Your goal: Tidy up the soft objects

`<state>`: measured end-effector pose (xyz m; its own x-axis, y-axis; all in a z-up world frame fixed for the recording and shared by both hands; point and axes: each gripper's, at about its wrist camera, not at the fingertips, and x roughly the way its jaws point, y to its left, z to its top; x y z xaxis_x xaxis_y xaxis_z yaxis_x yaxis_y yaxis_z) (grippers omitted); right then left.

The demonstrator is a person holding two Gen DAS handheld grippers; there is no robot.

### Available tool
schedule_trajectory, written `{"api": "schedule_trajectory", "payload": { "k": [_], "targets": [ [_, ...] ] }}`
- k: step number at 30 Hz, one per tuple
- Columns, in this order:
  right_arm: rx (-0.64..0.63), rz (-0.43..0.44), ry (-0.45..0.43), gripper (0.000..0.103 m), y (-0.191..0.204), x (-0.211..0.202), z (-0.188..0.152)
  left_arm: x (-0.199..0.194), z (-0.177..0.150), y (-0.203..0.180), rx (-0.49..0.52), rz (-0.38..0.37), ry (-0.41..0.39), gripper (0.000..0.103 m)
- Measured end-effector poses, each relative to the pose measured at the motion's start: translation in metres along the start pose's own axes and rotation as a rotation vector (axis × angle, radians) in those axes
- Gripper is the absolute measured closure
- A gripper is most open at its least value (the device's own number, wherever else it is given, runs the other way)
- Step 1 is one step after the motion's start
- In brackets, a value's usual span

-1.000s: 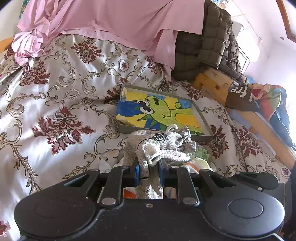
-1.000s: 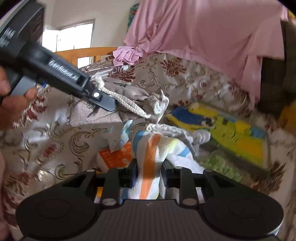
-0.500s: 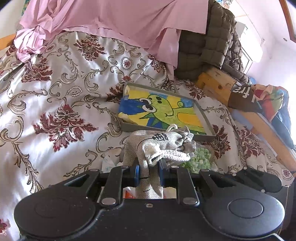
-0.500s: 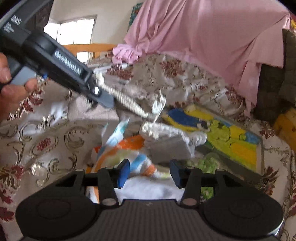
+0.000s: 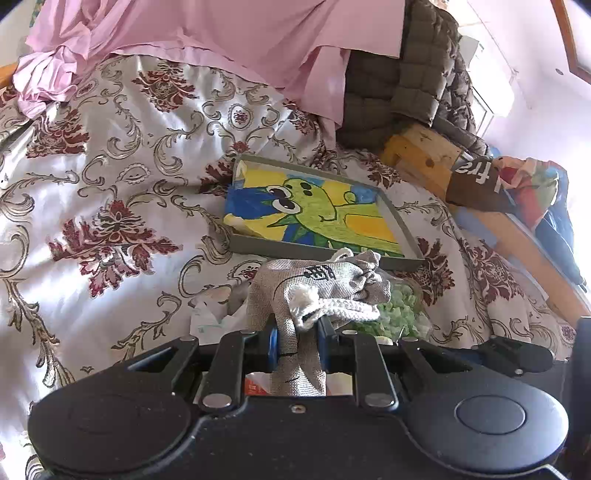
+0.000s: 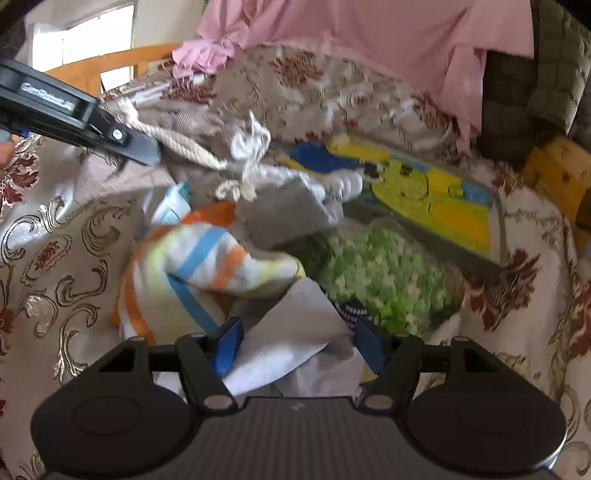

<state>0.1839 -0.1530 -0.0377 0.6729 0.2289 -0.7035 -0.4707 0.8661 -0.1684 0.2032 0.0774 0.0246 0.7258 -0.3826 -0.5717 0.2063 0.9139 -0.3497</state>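
Note:
My left gripper (image 5: 297, 341) is shut on the edge of a grey drawstring bag (image 5: 317, 280) and holds it up over the bed; it also shows in the right wrist view (image 6: 147, 153), pinching the bag (image 6: 122, 170) and its white cord (image 6: 184, 142). My right gripper (image 6: 297, 345) is open above a pile of soft things. A striped orange, blue and white cloth (image 6: 184, 266) lies loose just ahead of its left finger. A green and white fluffy item (image 6: 384, 277) lies at the right, also visible in the left wrist view (image 5: 397, 308). A white cloth (image 6: 295, 332) lies between the fingers.
A grey tray with a green cartoon picture (image 5: 317, 214) lies on the floral bedspread (image 5: 110, 206) beyond the pile. A pink sheet (image 5: 221, 33) and dark quilted jacket (image 5: 406, 74) are at the back. A wooden bed frame (image 5: 424, 155) with clothes is at right.
My right gripper has opened and let go of the striped cloth, which has dropped onto the pile. The left gripper keeps its hold on the grey bag, barely moved.

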Motion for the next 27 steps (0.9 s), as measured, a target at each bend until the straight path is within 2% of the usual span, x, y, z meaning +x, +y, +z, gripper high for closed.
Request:
{"api": "schedule_trajectory", "payload": {
  "k": [1, 3, 4, 5, 6, 11, 18, 23, 27],
  "targets": [
    [-0.002, -0.006, 0.009, 0.053, 0.0, 0.001, 0.0, 0.0, 0.0, 0.0, 0.002, -0.003, -0.002, 0.081],
    [-0.013, -0.028, 0.004, 0.075, 0.002, 0.001, 0.0, 0.001, -0.001, -0.001, 0.006, -0.014, -0.005, 0.081],
    [-0.013, -0.03, -0.003, 0.08, 0.002, -0.001, 0.0, 0.001, -0.001, -0.002, 0.009, -0.018, -0.007, 0.081],
    [-0.012, -0.032, -0.012, 0.091, 0.002, -0.004, 0.0, 0.001, -0.001, -0.002, 0.012, -0.022, -0.009, 0.081],
    [-0.014, -0.037, -0.022, 0.095, 0.002, -0.006, 0.001, 0.001, -0.002, -0.003, 0.017, -0.026, -0.012, 0.081],
    [0.004, -0.038, -0.107, 0.099, -0.001, -0.022, 0.005, -0.001, -0.004, -0.01, 0.047, -0.039, -0.035, 0.081],
    [0.206, 0.055, -0.32, 0.098, -0.033, -0.058, 0.016, -0.004, -0.002, -0.01, 0.036, -0.043, -0.079, 0.081],
    [0.302, 0.068, -0.436, 0.098, -0.064, -0.065, 0.042, 0.007, 0.013, -0.013, 0.017, -0.027, -0.129, 0.081],
    [0.316, 0.051, -0.487, 0.098, -0.088, -0.047, 0.074, 0.025, 0.037, -0.02, 0.043, 0.009, -0.155, 0.081]
  ]
}}
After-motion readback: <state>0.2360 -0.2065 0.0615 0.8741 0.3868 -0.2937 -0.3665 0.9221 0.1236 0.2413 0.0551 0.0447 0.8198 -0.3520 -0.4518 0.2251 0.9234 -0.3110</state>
